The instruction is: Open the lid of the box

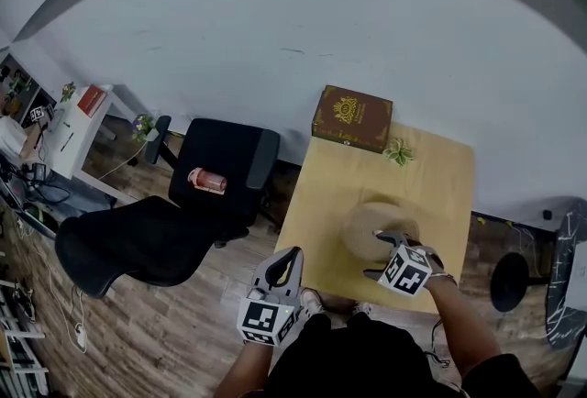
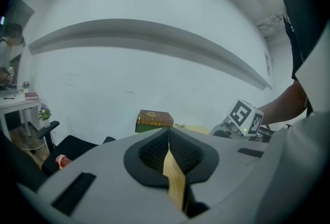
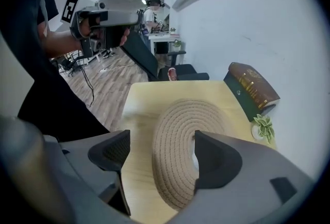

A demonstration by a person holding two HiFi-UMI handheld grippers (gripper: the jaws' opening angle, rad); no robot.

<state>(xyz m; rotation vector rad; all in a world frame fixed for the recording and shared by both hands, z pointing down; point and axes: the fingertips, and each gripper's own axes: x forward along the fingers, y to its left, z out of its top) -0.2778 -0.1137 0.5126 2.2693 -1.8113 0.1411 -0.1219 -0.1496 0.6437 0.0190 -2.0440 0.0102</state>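
Your R gripper [image 3: 160,152] jaws stood wide apart, w/ rim of round tan woven-rope box lid [image 3: 178,130] between them. L gripper [image 2: 168,141] was clenched shut, off to the side. Brown book-shaped box [image 3: 255,89] lay behind the lid.

Rough matt coiled-rope box lid [image 3: 178,114], smooth pale wood counter [image 1: 440,176], glossy brown case [image 1: 351,116], matt grey plastic right hand-held gripper [image 3: 162,141].

table [image 1: 449,190]: light wood | on it: round woven box [image 1: 374,224] (mid-table) | brown book [image 1: 352,117], small plant [image 1: 399,151] at far edge
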